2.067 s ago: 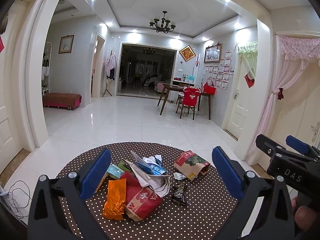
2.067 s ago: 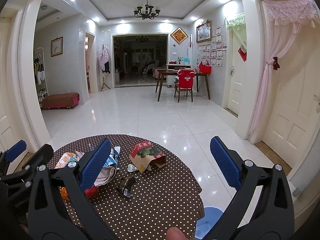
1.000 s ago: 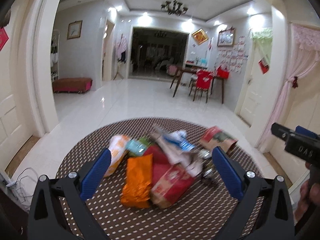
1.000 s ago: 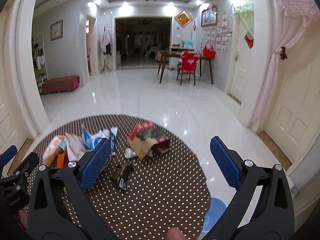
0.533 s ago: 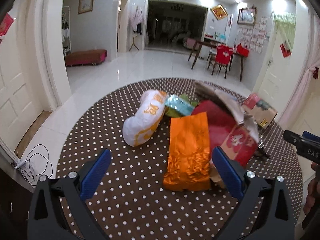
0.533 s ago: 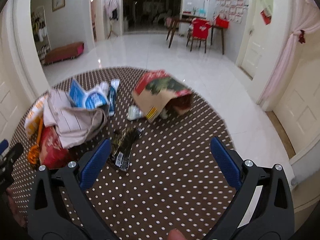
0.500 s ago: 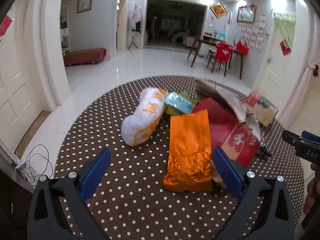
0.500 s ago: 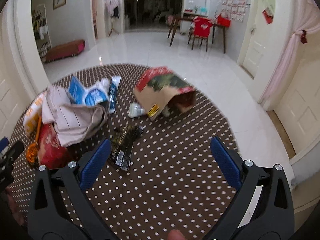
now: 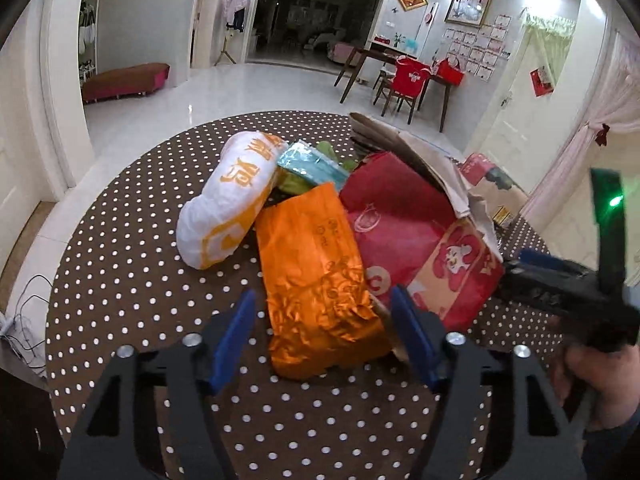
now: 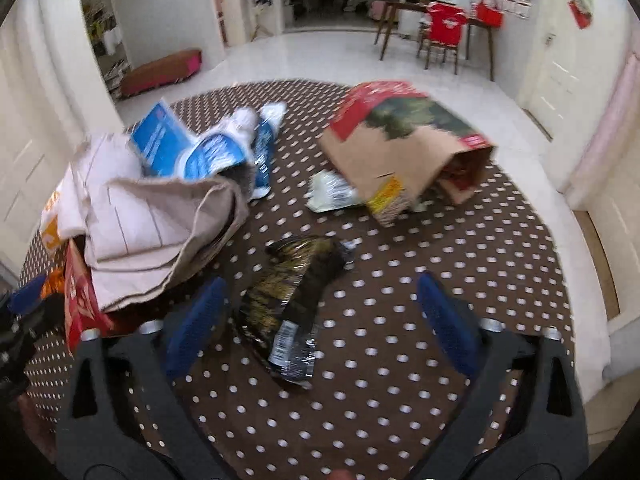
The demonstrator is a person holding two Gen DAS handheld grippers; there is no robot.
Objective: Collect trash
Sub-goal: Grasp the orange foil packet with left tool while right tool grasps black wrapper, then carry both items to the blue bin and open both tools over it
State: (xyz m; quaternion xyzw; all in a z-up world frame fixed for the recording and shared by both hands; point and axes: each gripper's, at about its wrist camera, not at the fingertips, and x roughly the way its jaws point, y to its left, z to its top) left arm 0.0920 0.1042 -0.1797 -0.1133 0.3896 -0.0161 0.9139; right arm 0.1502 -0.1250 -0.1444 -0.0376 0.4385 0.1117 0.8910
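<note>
Right wrist — cardboard box (image 10: 404,148) open-ended

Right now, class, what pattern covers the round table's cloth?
White polka dots on dark brown cloth, clearest in the right wrist view.

Crumpled wrappers (image 9: 316,276) heaped on table (image 9: 120,280)

From the left wrist we look steeply down, close over the orange foil bag (image 9: 316,276); from the right wrist, likewise near the black wrapper (image 10: 292,300); both share the dotted table (image 9: 132,264) and red carton (image 9: 416,240).
</note>
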